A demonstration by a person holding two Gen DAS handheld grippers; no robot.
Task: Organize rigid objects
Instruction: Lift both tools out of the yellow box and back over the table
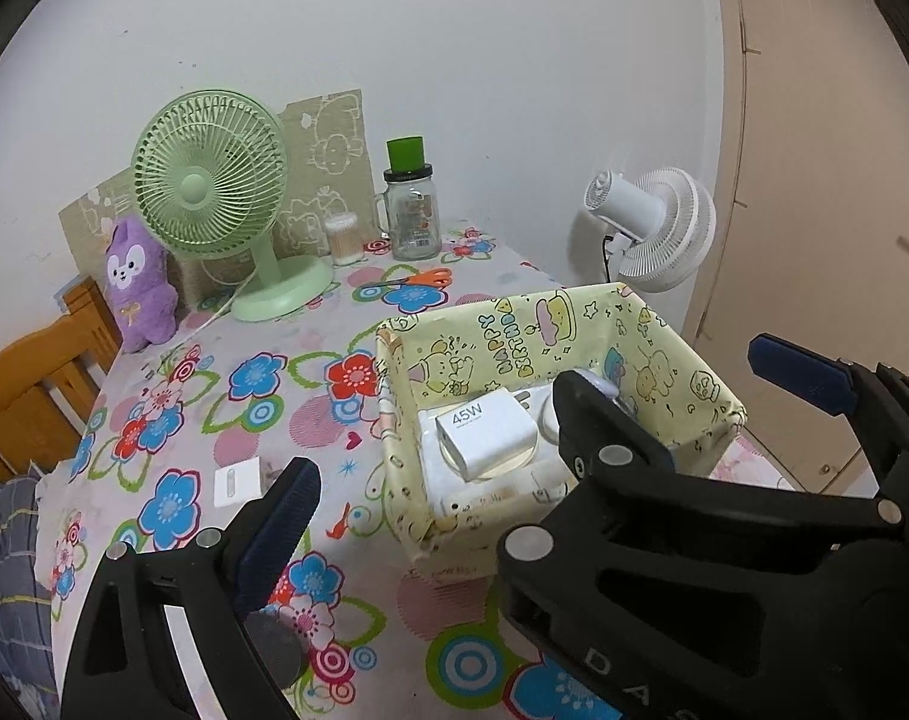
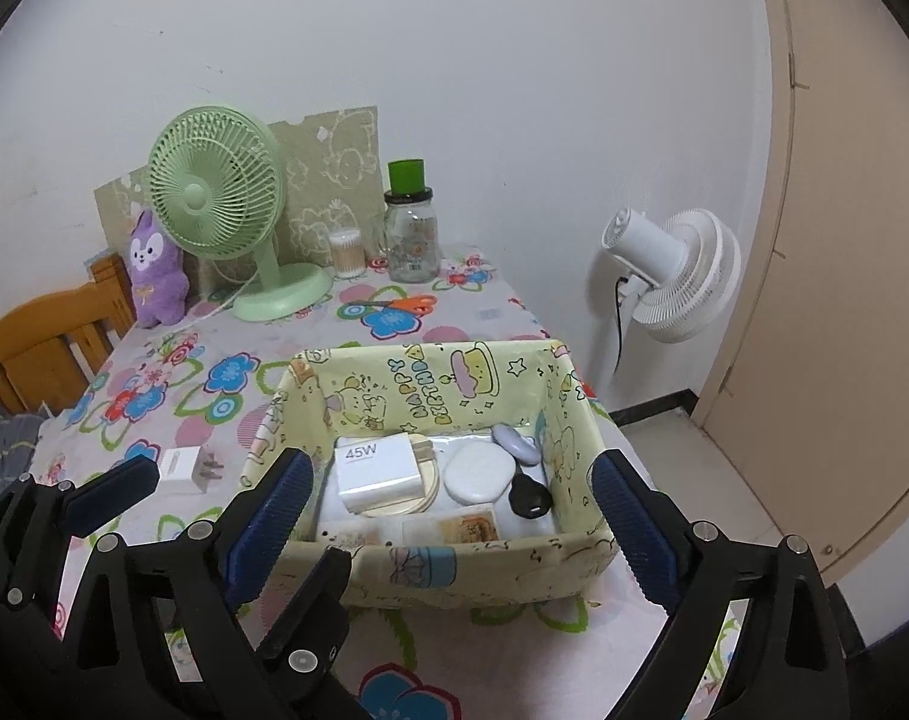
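Right wrist view: small white plug adapter (image 2: 181, 466) lies on the floral counter (image 2: 154, 384), left of the yellow cartoon-print box (image 2: 430, 564). Left gripper (image 2: 127, 498) is nearer, fingers spread, empty. Right gripper (image 2: 448, 510) straddles the box, fingers spread, empty.

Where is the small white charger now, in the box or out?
Out: small white charger lies on the tablecloth, left of the box.

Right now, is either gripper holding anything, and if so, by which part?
Nothing is held. The left gripper and the right gripper are both open and empty, near the yellow box.
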